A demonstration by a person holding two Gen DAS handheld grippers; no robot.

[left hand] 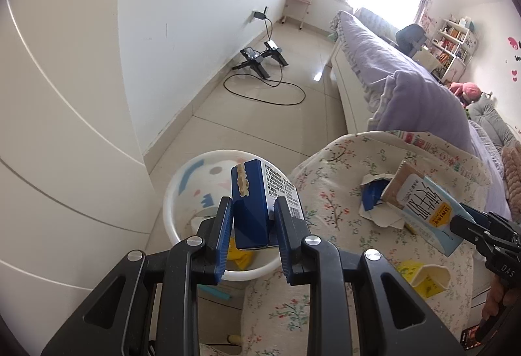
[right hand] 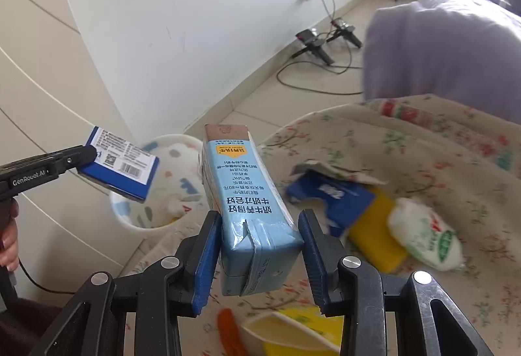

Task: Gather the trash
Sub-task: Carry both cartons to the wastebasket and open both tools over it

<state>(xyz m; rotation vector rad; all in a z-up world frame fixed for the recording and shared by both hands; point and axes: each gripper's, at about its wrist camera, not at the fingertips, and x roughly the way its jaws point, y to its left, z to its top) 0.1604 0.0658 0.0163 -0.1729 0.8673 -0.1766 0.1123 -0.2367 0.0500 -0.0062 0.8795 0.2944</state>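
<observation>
The left gripper (left hand: 252, 219) is clamped on a dark blue box (left hand: 250, 209) held above the rim of the white bin (left hand: 172, 212), which stands just off the edge of the floral blanket (right hand: 423, 160). The right gripper (right hand: 257, 245) is clamped on a light blue milk carton (right hand: 244, 203) raised over the blanket's near edge, where a torn blue box (right hand: 338, 193), yellow packet (right hand: 374, 235) and white bag (right hand: 423, 235) lie
</observation>
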